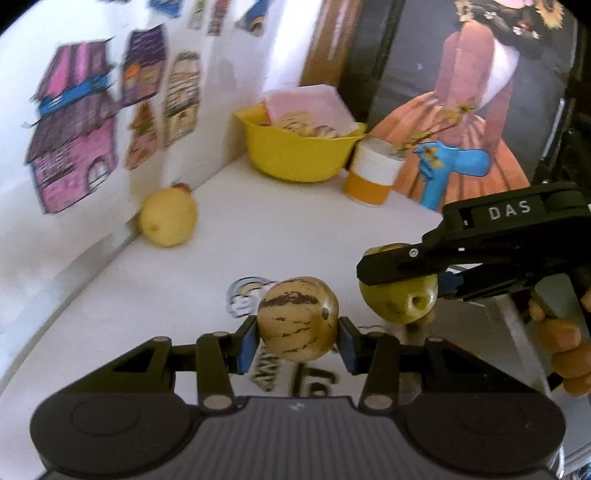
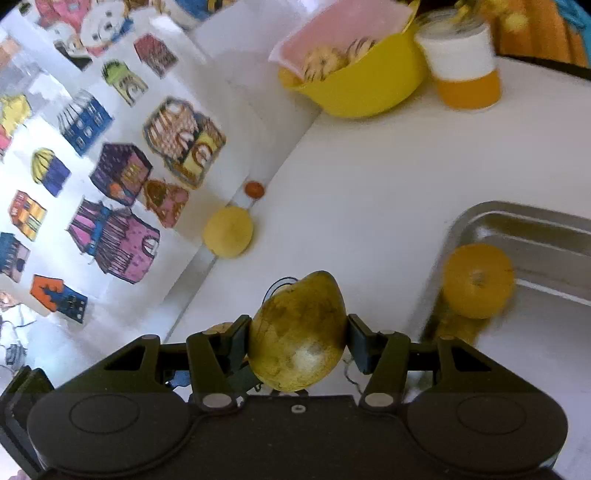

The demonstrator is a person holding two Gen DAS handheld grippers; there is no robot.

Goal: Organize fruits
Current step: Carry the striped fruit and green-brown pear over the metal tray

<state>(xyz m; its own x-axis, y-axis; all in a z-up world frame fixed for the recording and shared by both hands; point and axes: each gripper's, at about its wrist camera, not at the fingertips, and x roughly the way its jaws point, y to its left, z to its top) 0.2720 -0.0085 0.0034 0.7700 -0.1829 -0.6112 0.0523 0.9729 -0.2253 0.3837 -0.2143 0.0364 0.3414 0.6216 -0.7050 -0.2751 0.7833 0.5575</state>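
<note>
- My left gripper [image 1: 298,336] is clamped on a tan, round fruit with dark brown streaks [image 1: 298,318]; its blue pads [image 1: 248,345] press against both sides, and the fruit hangs clear above the white tabletop [image 1: 288,236].
- My right gripper [image 2: 298,341] holds a green pear-shaped fruit [image 2: 298,334] between its black fingers, narrow end pointing away from me.
- From the left wrist camera, that right gripper [image 1: 400,275] comes in from the right, just beside my striped fruit, with the green fruit [image 1: 400,301] pinched top and bottom. The fingers of my hand [image 1: 563,343] show at the right edge behind it.
- Ahead and to the left of both grippers, a yellow round fruit [image 2: 229,231] sits on the table against the wall [image 2: 229,103], and a small orange-red fruit [image 2: 254,189] lies just beyond it.
- To the right of my right gripper, a metal tray [image 2: 535,229] rests on the table with an orange fruit [image 2: 478,280] at its near left edge; blur keeps me from telling whether it is touching the tray floor.
- Far ahead, at the back of the table, stands a yellow bowl [image 2: 369,85] with a pink-and-white container [image 2: 332,33] in it, and right of the bowl a white-and-orange cup [image 2: 463,61].
- Past the cup, in the left view, there is a blue figurine [image 1: 443,166] in front of a dark poster [image 1: 469,92].
- The wall on my left is covered in coloured drawings of houses [image 2: 118,236].
</note>
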